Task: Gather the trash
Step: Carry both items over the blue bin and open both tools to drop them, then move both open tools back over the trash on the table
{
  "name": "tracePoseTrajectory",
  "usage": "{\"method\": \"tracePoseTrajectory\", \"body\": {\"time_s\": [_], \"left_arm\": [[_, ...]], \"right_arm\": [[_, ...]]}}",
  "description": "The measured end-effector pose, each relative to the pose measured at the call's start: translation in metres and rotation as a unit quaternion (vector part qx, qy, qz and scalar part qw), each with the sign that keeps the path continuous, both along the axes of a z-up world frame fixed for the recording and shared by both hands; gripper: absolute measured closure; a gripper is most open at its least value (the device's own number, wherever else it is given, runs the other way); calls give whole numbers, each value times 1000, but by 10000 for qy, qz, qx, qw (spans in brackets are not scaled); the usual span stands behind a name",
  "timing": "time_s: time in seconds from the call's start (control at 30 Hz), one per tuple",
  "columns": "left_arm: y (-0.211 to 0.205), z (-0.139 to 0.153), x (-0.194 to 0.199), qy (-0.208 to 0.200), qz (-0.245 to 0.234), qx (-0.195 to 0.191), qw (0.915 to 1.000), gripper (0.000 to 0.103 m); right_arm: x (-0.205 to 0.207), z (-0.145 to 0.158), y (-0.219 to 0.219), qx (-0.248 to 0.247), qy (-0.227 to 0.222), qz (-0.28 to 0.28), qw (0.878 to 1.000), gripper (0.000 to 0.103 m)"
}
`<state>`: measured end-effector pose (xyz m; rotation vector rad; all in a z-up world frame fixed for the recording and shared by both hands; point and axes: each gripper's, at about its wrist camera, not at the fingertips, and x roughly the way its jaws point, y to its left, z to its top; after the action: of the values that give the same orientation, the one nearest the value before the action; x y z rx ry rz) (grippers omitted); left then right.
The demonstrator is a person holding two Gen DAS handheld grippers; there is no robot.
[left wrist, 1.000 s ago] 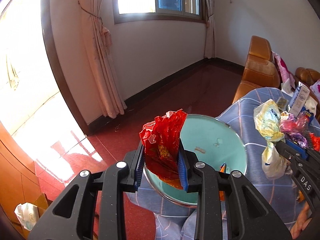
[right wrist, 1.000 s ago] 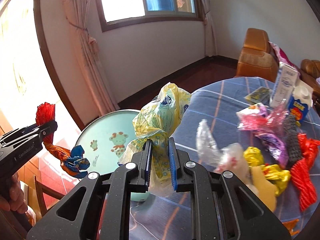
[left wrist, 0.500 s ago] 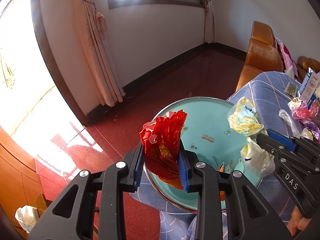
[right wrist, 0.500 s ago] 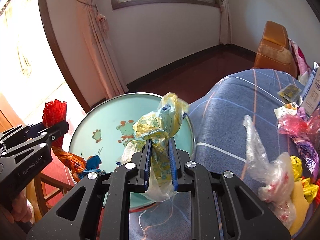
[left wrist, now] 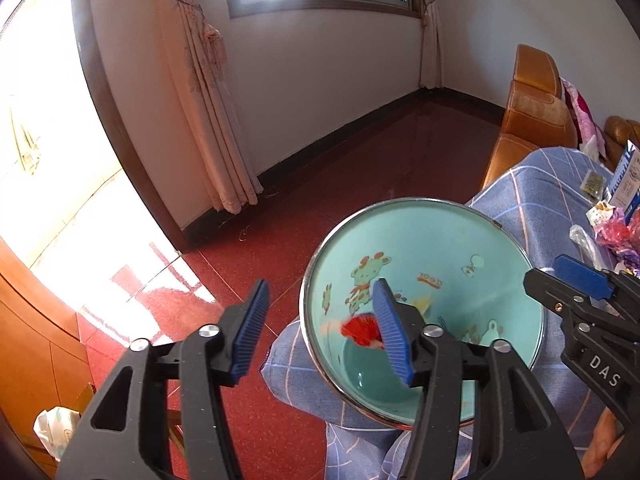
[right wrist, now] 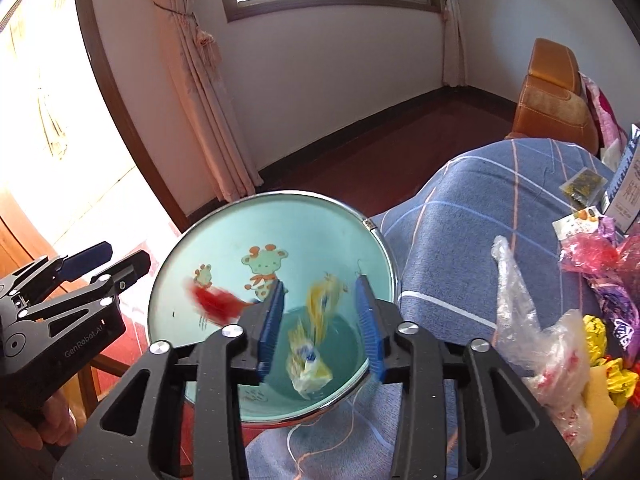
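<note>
Right wrist: right tongs [right wrist: 320, 320] apart, just opened; yellow wrapper [right wrist: 314, 340], pinched before, now loose over teal basin [right wrist: 372, 240]. Left tongs [left wrist: 320, 328] likewise parted, red wrapper [left wrist: 362, 330] dropping in basin.

Both tools are matte black plastic frames with triangular cut-outs and round silver screw heads at the pivots. The left gripper [left wrist: 318, 330] and the right gripper [right wrist: 320, 324] each carry two ribbed blue pads. White lettering reads "GenRobot.AI" on the left and "DAS" on the right.
</note>
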<state>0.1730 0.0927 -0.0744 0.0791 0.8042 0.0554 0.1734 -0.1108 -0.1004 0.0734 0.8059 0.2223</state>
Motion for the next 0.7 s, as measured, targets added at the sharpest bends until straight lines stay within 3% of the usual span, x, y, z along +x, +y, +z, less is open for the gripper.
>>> {"method": "tracePoseTrajectory", "body": {"time_s": [0.2,0.7], "left_arm": [[-5,13,-17,-175,33,-12,9998,31],[-57,31,-58,-319,-565,-69,9979,28]], "right_arm": [[-15,15,-13,-9,-134,-223,9997,48],[-64,42,-71,-104,-335,-989,9945,48]]}}
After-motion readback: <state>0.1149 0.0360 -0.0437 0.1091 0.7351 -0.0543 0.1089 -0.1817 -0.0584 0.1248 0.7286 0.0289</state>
